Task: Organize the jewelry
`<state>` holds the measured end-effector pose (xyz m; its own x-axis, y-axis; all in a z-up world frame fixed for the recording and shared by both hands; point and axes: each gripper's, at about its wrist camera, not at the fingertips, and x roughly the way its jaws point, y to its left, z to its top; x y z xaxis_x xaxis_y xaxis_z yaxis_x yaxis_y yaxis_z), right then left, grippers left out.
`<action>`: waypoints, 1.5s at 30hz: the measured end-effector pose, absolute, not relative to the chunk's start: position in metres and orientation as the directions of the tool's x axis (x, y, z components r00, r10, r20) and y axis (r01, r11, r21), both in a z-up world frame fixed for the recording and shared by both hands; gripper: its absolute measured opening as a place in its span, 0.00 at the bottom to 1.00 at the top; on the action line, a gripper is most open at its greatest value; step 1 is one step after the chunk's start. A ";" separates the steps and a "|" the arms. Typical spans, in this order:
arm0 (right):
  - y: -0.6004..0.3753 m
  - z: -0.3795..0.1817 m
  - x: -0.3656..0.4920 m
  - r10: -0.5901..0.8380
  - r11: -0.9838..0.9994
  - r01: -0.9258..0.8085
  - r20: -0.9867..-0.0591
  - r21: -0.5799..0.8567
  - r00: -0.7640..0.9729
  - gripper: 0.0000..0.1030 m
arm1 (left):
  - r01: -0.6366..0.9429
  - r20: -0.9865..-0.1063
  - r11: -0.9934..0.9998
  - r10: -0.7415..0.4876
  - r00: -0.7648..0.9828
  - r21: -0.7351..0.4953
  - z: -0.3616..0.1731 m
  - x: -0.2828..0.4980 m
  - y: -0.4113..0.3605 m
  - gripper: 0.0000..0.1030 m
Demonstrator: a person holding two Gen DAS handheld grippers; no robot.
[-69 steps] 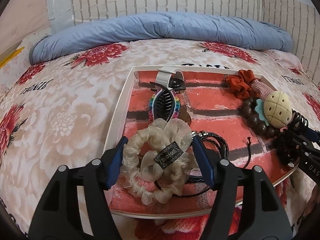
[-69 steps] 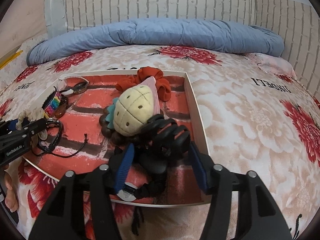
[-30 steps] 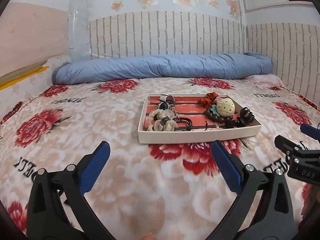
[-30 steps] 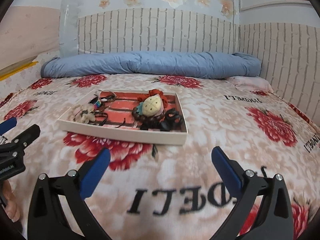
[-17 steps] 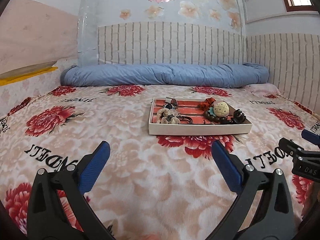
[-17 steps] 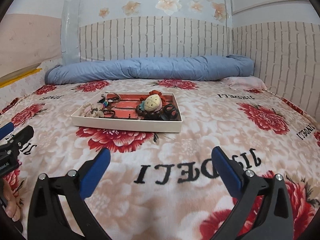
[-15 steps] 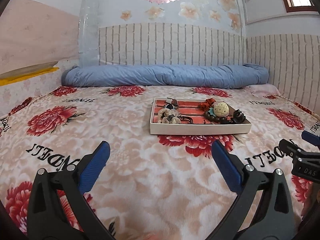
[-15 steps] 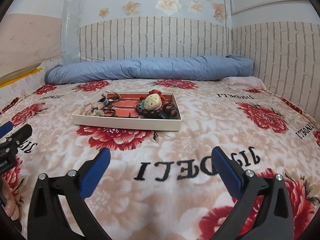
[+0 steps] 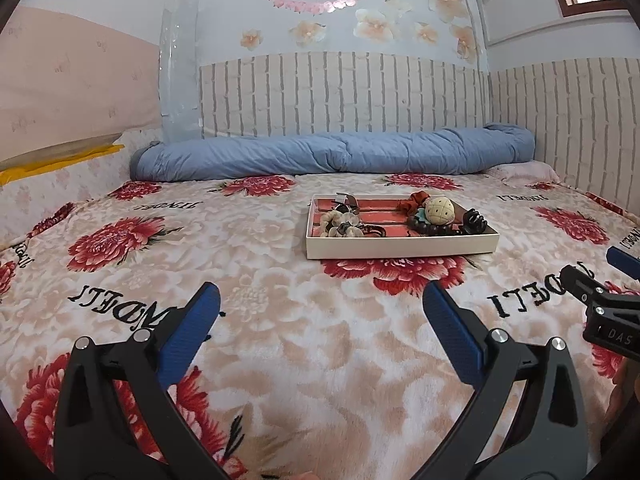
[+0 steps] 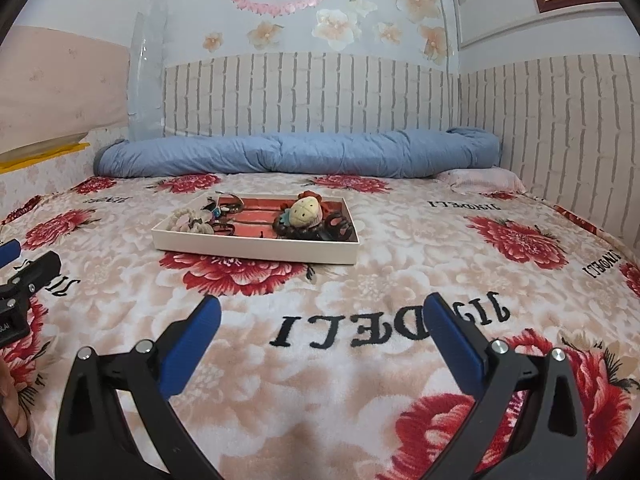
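Observation:
A shallow white tray point(image 9: 400, 247) point(image 10: 256, 251) with a red brick-pattern floor lies on the bed, well ahead of both grippers. Inside it sit a cream scrunchie point(image 9: 340, 227) point(image 10: 182, 218), a black cord bracelet point(image 9: 374, 232), a beige plush ball hair tie point(image 9: 439, 209) point(image 10: 305, 211), brown beads point(image 9: 424, 225), a rust scrunchie point(image 9: 417, 199) and a black claw clip point(image 9: 474, 219) point(image 10: 339, 226). My left gripper point(image 9: 320, 312) hangs open and empty over the blanket. My right gripper point(image 10: 322, 320) is likewise open and empty, far short of the tray.
A floral blanket point(image 9: 280, 360) covers the whole bed. A rolled blue duvet point(image 9: 332, 156) lies along the brick-pattern headboard wall. The right gripper's body point(image 9: 600, 308) shows at the left view's right edge; the left gripper's body point(image 10: 24, 280) at the right view's left edge.
Both grippers have let go of the items in the tray, opened wide and drawn far back from it. In the last half second they have barely moved.

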<state>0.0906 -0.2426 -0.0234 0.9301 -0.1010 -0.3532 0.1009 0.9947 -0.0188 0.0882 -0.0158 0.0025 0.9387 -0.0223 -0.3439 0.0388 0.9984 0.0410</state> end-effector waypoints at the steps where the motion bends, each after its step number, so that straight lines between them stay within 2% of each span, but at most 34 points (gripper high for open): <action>1: -0.242 -0.023 0.090 -0.101 0.995 0.100 -0.350 -0.019 0.931 0.96 | 0.039 -0.342 0.998 -0.021 0.939 0.046 0.002 0.087 -0.016 0.95; 45: -0.239 -0.025 0.089 -0.094 0.995 0.094 -0.344 -0.016 0.934 0.96 | 0.039 -0.337 0.998 -0.019 0.941 0.052 0.001 0.086 -0.017 0.95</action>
<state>0.0890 -0.2387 -0.0249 0.9341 -0.0940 -0.3443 0.0944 0.9954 -0.0155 0.0859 -0.0168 0.0012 0.9413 -0.0190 -0.3369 0.0386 0.9979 0.0517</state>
